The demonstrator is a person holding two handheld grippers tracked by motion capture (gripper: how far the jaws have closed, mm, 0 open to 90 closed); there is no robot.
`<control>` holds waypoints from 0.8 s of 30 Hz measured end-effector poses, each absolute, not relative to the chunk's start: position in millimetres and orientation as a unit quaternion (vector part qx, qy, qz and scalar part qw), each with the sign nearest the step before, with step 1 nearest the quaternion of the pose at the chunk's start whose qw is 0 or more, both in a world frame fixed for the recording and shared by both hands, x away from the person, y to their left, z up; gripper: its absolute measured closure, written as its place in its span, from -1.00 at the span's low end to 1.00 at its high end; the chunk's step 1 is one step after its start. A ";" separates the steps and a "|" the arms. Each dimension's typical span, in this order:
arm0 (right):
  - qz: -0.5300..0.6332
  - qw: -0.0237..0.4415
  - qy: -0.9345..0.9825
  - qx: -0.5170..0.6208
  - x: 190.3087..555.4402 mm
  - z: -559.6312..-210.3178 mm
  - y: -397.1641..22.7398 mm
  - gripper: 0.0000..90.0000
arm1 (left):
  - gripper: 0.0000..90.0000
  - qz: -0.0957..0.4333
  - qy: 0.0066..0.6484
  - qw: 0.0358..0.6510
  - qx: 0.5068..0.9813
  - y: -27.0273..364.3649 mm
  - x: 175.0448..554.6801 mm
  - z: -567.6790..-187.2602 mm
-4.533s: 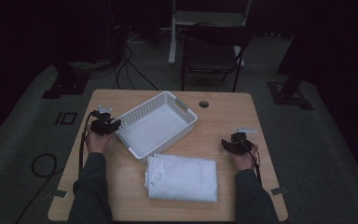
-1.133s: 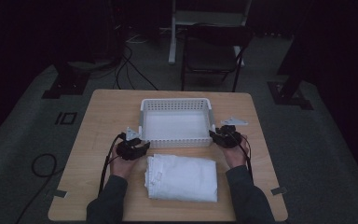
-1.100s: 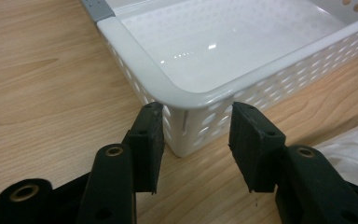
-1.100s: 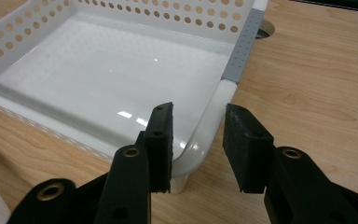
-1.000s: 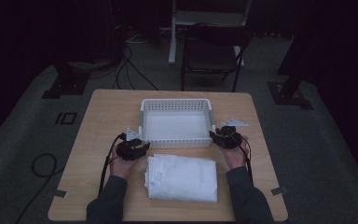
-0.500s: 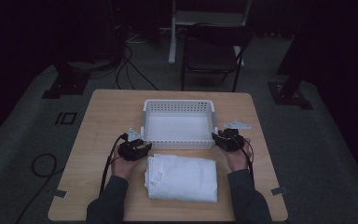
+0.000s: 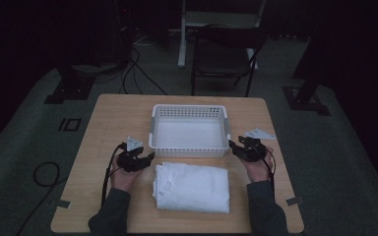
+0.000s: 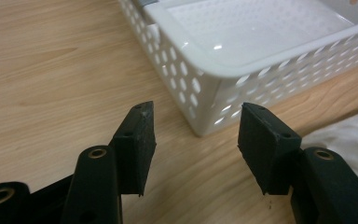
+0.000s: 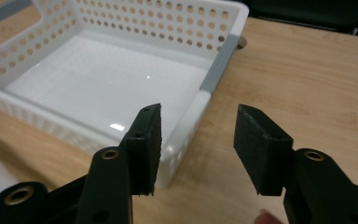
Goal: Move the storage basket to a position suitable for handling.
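High view: both tongs (image 7: 150, 156) (image 7: 232, 145) gape empty beside basket (image 7: 189, 149) corners

Dark chair (image 7: 225, 56) behind table (image 7: 113, 118)

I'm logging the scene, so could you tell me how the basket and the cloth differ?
The basket is a rigid, perforated plastic tray, standing empty; the cloth is soft and folded flat. The basket sits farther from the person, the cloth nearer, just in front of it. Both are white and rest on the table.

Dim rm: chair (image 7: 226, 54) behind wood table (image 7: 113, 118), grey carpet (image 7: 24, 147).
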State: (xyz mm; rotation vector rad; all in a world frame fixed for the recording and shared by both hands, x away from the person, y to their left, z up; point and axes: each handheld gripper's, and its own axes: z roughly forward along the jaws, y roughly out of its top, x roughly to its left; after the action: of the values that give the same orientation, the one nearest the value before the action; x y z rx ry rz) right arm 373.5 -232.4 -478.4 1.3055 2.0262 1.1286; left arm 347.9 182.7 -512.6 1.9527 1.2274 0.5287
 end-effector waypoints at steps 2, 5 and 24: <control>0.404 0.232 0.747 0.475 371.2 -481.3 -234.7 0.15 | 0.00 0.209 0.479 0.381 0.763 185.6 343.5 -510.3; 0.400 0.222 0.749 0.479 368.3 -485.1 -238.2 0.15 | -0.02 0.208 0.480 0.390 0.758 188.8 336.7 -505.2; 0.410 0.183 0.791 0.416 291.8 -493.7 -233.5 -0.07 | -0.15 0.180 0.438 0.432 0.768 166.6 277.6 -486.4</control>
State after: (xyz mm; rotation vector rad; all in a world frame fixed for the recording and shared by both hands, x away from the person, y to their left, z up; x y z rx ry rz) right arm 291.8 -233.5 -493.7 1.1740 2.2308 1.1558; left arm 277.6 166.6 -486.4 1.9139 1.0919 0.4496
